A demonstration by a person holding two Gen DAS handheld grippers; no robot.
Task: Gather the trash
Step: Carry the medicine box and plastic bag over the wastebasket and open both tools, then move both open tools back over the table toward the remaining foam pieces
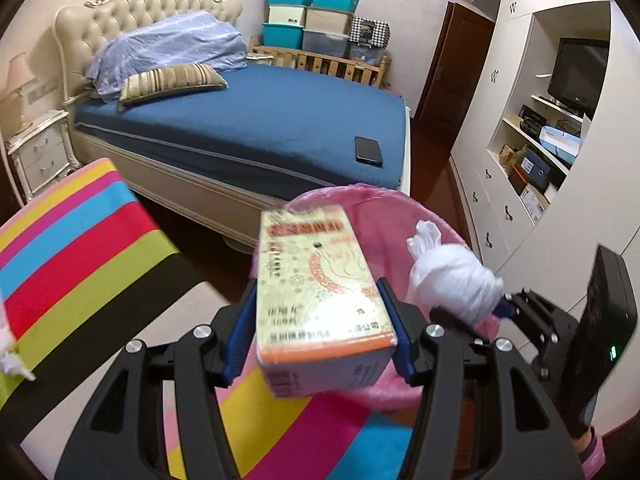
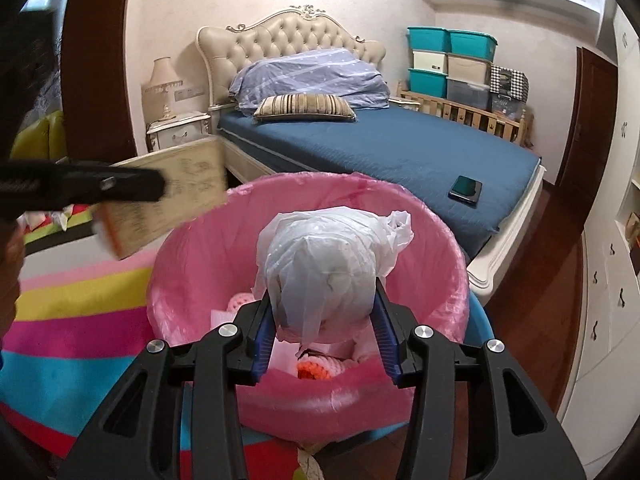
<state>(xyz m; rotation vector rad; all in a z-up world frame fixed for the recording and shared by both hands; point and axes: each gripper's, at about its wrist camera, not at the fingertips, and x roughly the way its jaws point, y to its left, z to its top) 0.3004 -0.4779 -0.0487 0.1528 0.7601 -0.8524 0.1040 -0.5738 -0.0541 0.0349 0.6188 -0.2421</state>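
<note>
A bedroom scene, seen from two cameras mounted on hand-held grippers. A large bed with a blue cover and a tufted cream headboard fills the background, a dark phone lying near its foot. A brightly striped rug covers the floor in the foreground.

Beside the rug stands a bin lined with a pink bag, its mouth open; crumpled paper and an orange scrap lie at the bottom.

The left gripper holds a cream and orange cardboard box printed with red lettering. Its blue-padded jaws are clamped against the two long sides of the box. The box hangs in the air at the near rim of the bin; in the right wrist view it appears blurred at the bin's left edge.

The right gripper is poised over the middle of the bin's mouth. Between its jaws is a white plastic bag bundle, knotted at the top, sitting directly above the opening. The jaws stand partly apart on either side of the bundle; the left pad touches it, and whether the right pad still presses on it cannot be told.
</note>
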